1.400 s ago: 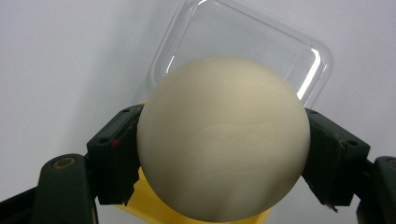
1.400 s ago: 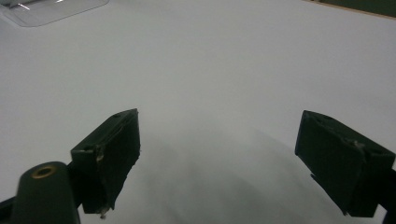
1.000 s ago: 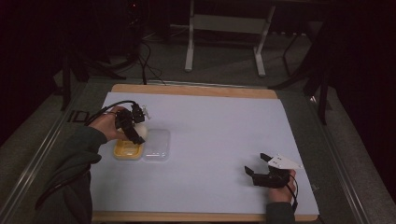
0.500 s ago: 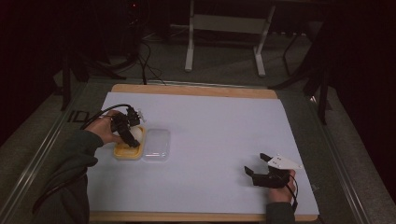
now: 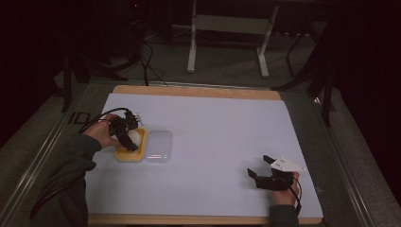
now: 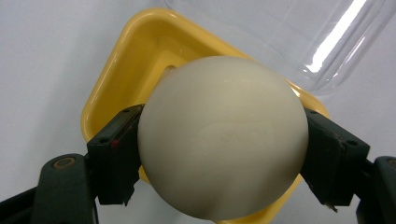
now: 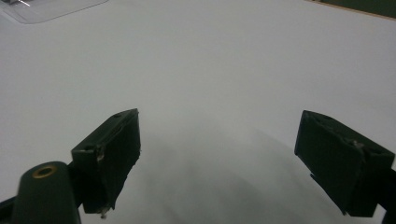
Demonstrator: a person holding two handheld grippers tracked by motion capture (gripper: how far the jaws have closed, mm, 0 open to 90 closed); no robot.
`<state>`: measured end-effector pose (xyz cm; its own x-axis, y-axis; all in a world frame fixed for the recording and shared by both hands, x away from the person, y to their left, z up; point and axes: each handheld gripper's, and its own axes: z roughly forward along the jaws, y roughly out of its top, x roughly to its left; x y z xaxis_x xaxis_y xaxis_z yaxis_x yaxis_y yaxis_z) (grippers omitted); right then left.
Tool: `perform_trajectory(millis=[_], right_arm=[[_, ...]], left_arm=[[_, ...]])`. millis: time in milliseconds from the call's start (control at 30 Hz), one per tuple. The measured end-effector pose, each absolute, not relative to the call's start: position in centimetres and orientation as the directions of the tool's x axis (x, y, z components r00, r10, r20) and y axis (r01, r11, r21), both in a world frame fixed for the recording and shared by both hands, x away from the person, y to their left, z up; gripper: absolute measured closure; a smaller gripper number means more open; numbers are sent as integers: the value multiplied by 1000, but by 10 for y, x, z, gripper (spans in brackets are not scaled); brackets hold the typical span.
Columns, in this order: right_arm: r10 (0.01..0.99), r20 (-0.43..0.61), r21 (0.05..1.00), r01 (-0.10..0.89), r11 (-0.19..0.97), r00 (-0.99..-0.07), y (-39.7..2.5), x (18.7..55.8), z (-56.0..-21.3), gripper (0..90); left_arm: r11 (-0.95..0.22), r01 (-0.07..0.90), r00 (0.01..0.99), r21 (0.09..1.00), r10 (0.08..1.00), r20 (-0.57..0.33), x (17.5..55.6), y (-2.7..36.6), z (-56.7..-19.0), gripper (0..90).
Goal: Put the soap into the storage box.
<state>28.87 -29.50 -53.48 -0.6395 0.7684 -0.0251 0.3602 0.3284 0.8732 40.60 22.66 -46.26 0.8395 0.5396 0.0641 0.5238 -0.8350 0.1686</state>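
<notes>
My left gripper (image 6: pixel 222 154) is shut on a smooth white ball (image 6: pixel 222 135), one jaw on each side of it. The ball hangs just above a yellow rectangular container (image 6: pixel 116 65). In the high view that gripper (image 5: pixel 126 138) and the ball (image 5: pixel 136 137) sit over the yellow container (image 5: pixel 124 155) at the left of the white mat. A clear plastic lid (image 5: pixel 158 146) lies flat, touching the container's right side. My right gripper (image 5: pixel 258 166) rests near the front right of the mat, open, with nothing between its jaws (image 7: pixel 229 158).
The white mat (image 5: pixel 222 132) covers a wooden board (image 5: pixel 198 91) with a metal frame around it. A corner of the clear lid (image 7: pixel 42 9) shows far off in the right gripper view. Desk legs and cables stand on the dark floor beyond the table.
My left gripper has come down and slightly toward the person with the ball, settling over the yellow container. The right gripper has stayed in place.
</notes>
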Motion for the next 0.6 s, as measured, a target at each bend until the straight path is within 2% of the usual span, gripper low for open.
perform_trajectory(millis=[600], right_arm=[[768,-26,872,361,330,-640,-295,288,-535,141]], left_arm=[[-830,531,830,168,550,92,406,228,-472,232]])
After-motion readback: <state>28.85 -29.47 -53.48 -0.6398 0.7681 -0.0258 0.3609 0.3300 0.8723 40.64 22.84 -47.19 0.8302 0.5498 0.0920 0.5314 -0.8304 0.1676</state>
